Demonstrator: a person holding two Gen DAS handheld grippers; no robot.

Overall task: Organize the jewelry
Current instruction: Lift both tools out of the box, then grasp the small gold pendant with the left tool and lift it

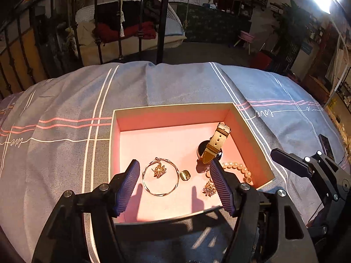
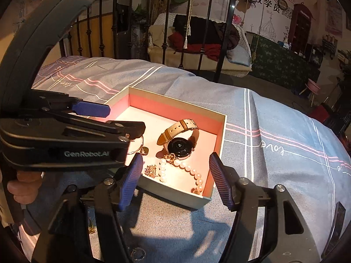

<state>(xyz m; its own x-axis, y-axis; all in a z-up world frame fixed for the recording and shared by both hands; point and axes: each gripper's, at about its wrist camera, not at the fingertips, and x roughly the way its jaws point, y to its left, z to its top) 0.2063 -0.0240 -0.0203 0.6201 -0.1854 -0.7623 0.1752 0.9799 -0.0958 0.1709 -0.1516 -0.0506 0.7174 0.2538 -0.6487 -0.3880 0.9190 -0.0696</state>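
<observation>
A pink-lined box (image 1: 171, 107) (image 2: 221, 129) sits on the grey bedspread. Inside lie a gold bangle (image 1: 160, 194), a flower earring (image 1: 159, 170) within the ring, a small gold pendant (image 1: 185, 175), a second flower earring (image 1: 209, 189) (image 2: 151, 169), a pearl bracelet (image 1: 239, 167) (image 2: 188, 168) and a black watch with a tan strap (image 1: 216, 145) (image 2: 178, 135). My left gripper (image 1: 174, 165) is open and empty, hovering over the box's near part. My right gripper (image 2: 174, 159) is open and empty, above the box's near corner. The left gripper (image 2: 103, 120) also shows in the right wrist view.
A striped grey bedspread (image 1: 153, 83) covers the surface. A black iron bed rail (image 1: 162, 19) stands behind it. Small jewelry pieces (image 2: 138, 254) lie on the cloth below the right gripper. A dark phone-like object (image 2: 335, 228) lies at the right.
</observation>
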